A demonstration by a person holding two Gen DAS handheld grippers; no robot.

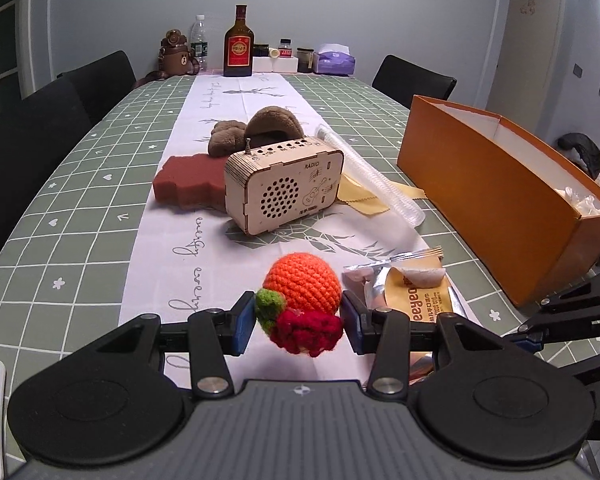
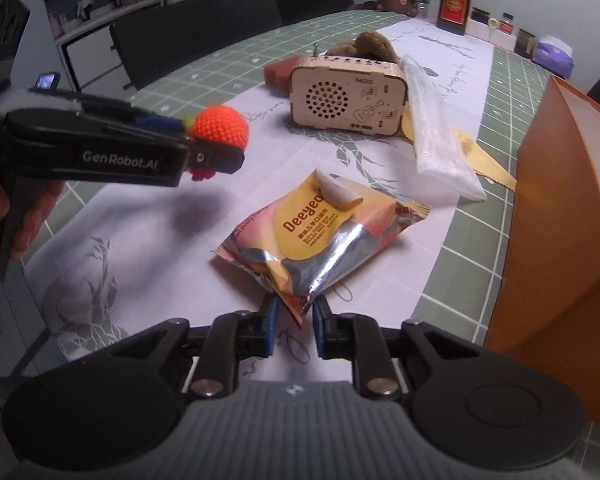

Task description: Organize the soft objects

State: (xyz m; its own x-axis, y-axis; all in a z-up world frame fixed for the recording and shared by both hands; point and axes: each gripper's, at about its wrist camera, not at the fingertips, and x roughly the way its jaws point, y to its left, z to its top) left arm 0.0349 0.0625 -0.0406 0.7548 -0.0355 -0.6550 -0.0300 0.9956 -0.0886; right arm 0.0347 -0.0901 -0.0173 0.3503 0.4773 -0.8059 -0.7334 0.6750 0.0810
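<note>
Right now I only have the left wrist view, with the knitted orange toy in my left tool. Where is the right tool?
Observer: The right tool is at the snack bag; the bag's near corner sits between its fingers.
Operator: Is it pinching the bag?
Observer: I cannot tell; both pads sit close beside the crumpled foil corner.
Operator: Is my toy clear of the table?
Observer: Yes, the toy hangs in the left tool, clear above the table.

walls: pale grey point(image 1: 140, 8) | chairs: black point(image 1: 100, 76) | door: right, closed point(image 1: 534, 32)
</note>
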